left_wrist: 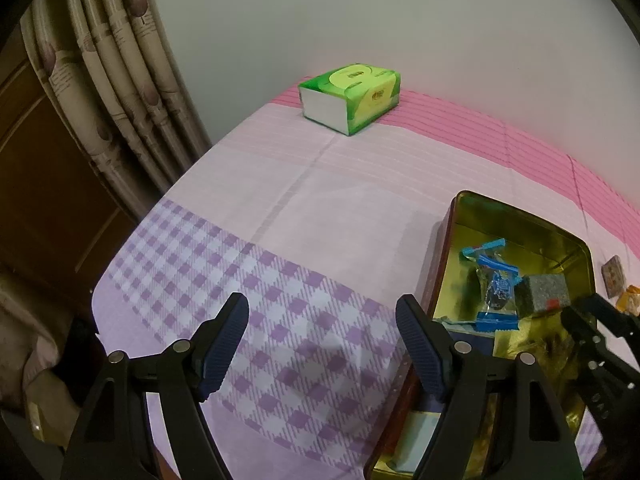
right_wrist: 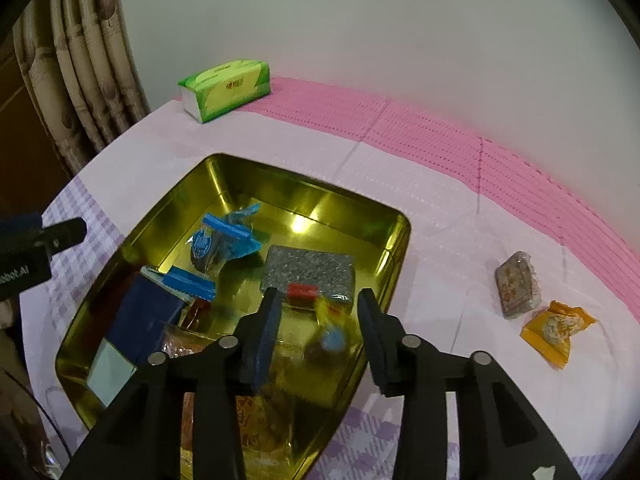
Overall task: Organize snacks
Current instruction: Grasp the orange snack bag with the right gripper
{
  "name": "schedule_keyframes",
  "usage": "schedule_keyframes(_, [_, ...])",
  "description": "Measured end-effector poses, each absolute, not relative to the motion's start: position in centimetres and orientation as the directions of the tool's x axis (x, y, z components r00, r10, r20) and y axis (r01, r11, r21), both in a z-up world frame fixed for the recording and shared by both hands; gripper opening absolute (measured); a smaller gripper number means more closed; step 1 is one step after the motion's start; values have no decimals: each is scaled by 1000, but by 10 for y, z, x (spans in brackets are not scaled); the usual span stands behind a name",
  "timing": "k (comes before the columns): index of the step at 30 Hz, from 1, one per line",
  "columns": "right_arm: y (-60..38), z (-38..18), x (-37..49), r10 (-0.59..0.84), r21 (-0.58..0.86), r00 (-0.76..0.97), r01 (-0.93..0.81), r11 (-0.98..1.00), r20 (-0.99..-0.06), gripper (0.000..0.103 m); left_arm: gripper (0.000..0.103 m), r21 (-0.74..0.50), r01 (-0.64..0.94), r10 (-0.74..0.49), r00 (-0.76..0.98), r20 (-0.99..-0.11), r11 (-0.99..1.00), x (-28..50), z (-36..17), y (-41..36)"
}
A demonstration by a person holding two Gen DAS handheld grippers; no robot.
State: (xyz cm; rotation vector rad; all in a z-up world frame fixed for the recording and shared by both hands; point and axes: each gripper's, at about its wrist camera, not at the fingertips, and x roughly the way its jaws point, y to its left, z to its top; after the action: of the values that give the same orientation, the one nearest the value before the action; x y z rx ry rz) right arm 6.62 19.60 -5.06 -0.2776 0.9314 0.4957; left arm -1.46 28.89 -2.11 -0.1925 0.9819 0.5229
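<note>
An open gold tin (right_wrist: 224,184) holds several snacks: blue-wrapped candies (right_wrist: 224,240), a grey speckled block (right_wrist: 312,268) and a dark blue box (right_wrist: 140,320). My right gripper (right_wrist: 320,296) hangs over the tin's near right part, open. A blurred yellow-and-blue wrapped snack (right_wrist: 330,328) lies loose below the gap, and neither pad touches it. Two more snacks lie on the cloth to the right of the tin: a brown packet (right_wrist: 516,284) and an orange packet (right_wrist: 556,328). My left gripper (left_wrist: 322,304) is open and empty above the checked cloth, just left of the tin (left_wrist: 438,276).
A green tissue pack (left_wrist: 352,96) sits at the far left corner of the table by the white wall. A curtain (left_wrist: 120,80) hangs past the table's left edge. The pink and lilac tablecloth (left_wrist: 320,184) covers the table.
</note>
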Motion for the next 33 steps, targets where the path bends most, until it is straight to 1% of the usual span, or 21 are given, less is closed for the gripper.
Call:
schedule_keyframes(6, [176,-39,66,304,22,514,-483,876,-802,39,77,79,-500,333,444,-832,863,-15,-21,288])
schedule_keyframes(9, [160,-36,66,289,20,532,-454,891,-796,40,77,83,-494,334,444,-831,866,-14,-20,286])
schedule_keyframes(13, [129,-38,73,247,20,547,-388,922,-800,40,77,90,-487,335,445,-831,869,-13,-21,284])
schedule_keyframes(20, [57,-47,96,142,22,567,-212,977,-811,41,77,100,-477,337,444,-830,873,-12,-22,280])
schedule_keyframes(21, [49,-48,99,128,23,570,-188,982,-812,45,77,101,-476,338,443,-830,873,-12,-22,280])
schedule_keyframes(22, [41,-49,102,114,23,575,-164,986,-810,52,77,103,-475,338,442,-831,874,-12,-22,279])
schedule_keyframes(24, [27,-50,107,92,23,587,-124,992,-804,57,77,102,-470,335,445,-830,877,-11,-23,278])
schedule_keyframes(26, [19,-54,114,78,17,589,-109,994,-804,58,77,101,-466,333,448,-830,879,-11,-23,278])
schedule_keyframes(30, [19,-65,127,54,-6,588,-99,995,-807,62,77,99,-458,329,456,-827,883,-10,-25,276])
schedule_keyframes(33, [16,-73,134,44,-11,581,-91,996,-812,62,77,107,-449,333,461,-823,887,-10,-27,273])
